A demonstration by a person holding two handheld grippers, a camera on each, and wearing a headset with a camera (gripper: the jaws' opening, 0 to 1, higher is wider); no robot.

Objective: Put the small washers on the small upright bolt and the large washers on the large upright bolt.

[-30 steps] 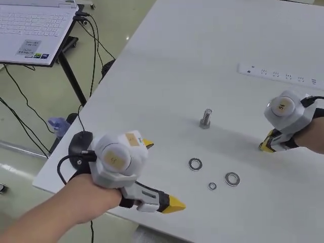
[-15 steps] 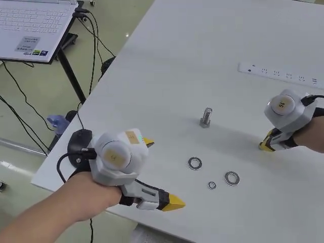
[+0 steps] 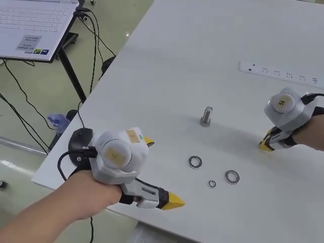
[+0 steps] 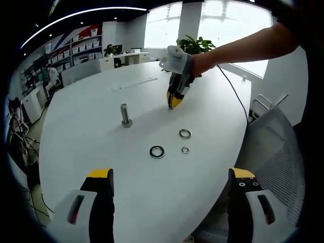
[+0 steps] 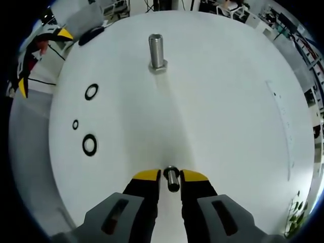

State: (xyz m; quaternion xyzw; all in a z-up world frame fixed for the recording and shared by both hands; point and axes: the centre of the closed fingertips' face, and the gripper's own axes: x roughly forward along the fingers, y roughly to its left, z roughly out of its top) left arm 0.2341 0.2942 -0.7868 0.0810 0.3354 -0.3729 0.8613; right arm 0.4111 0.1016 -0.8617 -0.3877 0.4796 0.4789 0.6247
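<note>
While the left gripper hung over the near edge of the white table with its jaws spread wide and holding nothing, the right gripper had its yellow tips pinched on a small grey metal bolt, apparently standing on the table. The large grey steel hex-head bolt stood upright mid-table. Two large flat metal washers and one small metal washer lay flat near it, apart from each other.

Base of small bolt hidden between right tool tips; laptop cut by edge.
</note>
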